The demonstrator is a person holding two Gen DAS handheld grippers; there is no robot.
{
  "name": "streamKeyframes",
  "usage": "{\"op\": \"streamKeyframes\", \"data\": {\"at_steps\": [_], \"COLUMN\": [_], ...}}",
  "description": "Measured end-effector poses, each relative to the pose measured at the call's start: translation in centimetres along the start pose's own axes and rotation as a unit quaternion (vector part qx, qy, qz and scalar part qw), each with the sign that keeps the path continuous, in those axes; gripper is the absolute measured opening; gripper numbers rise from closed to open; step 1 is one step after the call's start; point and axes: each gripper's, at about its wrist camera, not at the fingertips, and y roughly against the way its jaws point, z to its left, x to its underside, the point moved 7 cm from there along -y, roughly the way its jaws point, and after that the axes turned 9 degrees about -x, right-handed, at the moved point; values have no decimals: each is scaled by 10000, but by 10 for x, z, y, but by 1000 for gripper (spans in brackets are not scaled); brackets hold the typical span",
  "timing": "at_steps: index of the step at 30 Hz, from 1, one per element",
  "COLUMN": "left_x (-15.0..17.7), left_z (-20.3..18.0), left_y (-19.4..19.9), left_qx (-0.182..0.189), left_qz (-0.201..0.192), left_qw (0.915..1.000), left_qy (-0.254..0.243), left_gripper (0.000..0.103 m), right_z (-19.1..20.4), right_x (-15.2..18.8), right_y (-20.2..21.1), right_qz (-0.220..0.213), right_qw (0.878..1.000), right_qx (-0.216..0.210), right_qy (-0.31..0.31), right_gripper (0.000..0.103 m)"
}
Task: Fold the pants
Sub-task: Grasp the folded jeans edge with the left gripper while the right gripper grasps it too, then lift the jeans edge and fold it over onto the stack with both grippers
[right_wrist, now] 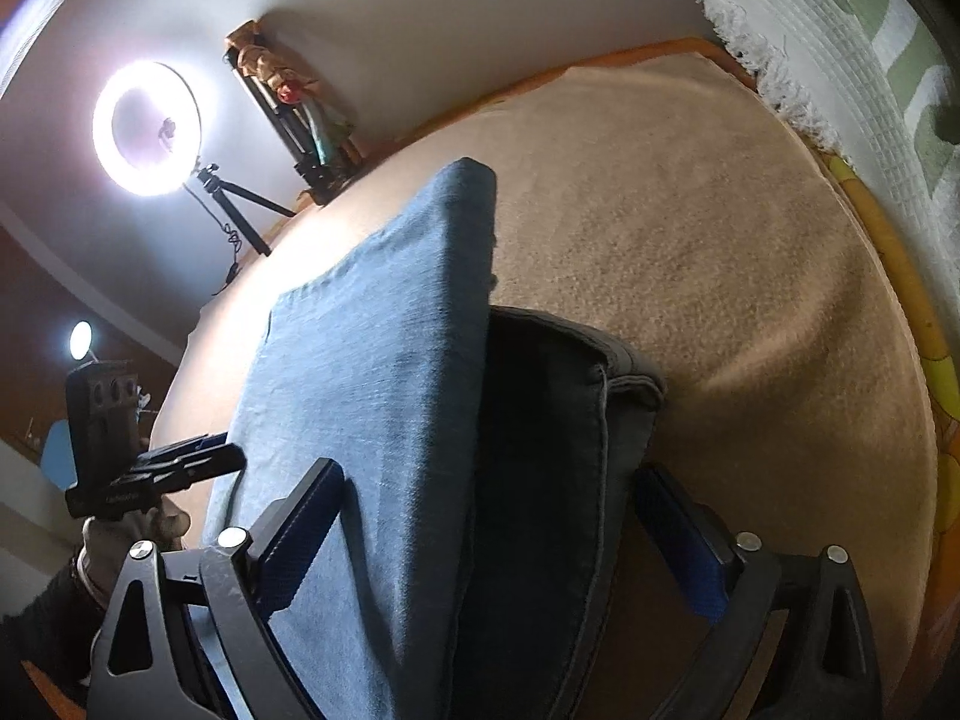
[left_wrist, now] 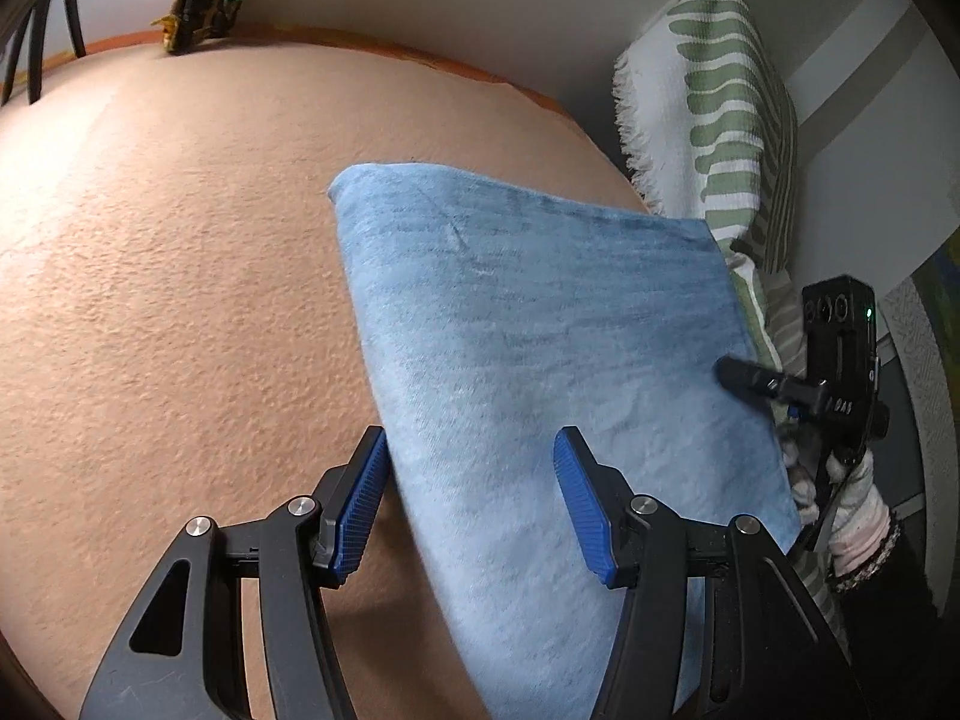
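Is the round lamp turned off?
No, the ring lamp glows bright white on its stand beside the wall.

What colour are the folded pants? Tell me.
Light blue denim pants, clearest in the left wrist view.

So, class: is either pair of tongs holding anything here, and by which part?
Nothing is gripped. Both the left tongs and right tongs stand open astride the folded blue denim pants, pads not pressing.
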Motion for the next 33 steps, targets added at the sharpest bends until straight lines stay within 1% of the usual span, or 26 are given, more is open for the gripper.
{"op": "streamKeyframes", "data": {"at_steps": [1, 4, 6, 8, 9, 10, 11, 13, 14, 15, 16, 17, 23, 29, 33], "left_x": [-1, -5, -7, -8, -9, -10, -10, -10, -10, -10, -11, -11, -16, -21, -27], "left_z": [0, -2, -4, -5, -6, -6, -6, -8, -11, -14, -17, -21, -32, -37, -45], "left_y": [-1, -3, -3, -4, -4, -4, -5, -5, -4, -3, 0, 3, 17, 33, 45], "left_qx": [51, 114, 171, 195, 191, 182, 162, 133, 118, 94, 51, 10, 59, 191, 189], "left_qz": [-9, -35, -44, -48, -52, -46, -38, -55, -87, -123, -176, -245, -442, -577, -712], "left_qw": [10000, 9999, 9998, 9998, 9998, 9998, 9997, 9998, 9998, 9999, 9998, 9996, 9985, 9974, 9956], "left_qy": [37, 74, 74, 85, 101, 121, 153, 149, 94, 38, -55, -152, -326, -382, -572], "left_gripper": [56, 55, 55, 55, 55, 49, 45, 32, 29, 23, 21, 21, 17, 15, 15], "right_z": [2, 9, 9, 12, 14, 18, 20, 28, 32, 35, 40, 42, 65, 90, 106], "right_x": [2, 5, 6, 6, 7, 7, 7, 7, 5, 4, 4, 2, -1, -7, -16], "right_y": [-1, -6, -7, -6, -6, -5, -6, -6, -7, -7, -7, -6, -1, 12, 16], "right_qz": [22, 61, 50, 8, -17, -41, -48, -34, -27, -19, -7, -4, -42, -234, -312], "right_qw": [9999, 9998, 9999, 9999, 9999, 9999, 9999, 9993, 9988, 9982, 9971, 9965, 9912, 9895, 9883], "right_qx": [-122, -105, -107, -154, -151, -58, 12, 300, 427, 519, 666, 726, 1120, 1122, 1106], "right_qy": [-16, 129, 97, 20, 22, 87, 125, 211, 257, 304, 380, 410, 702, 879, 1007], "right_gripper": [78, 70, 64, 49, 46, 42, 38, 33, 30, 28, 26, 24, 20, 19, 19]}}
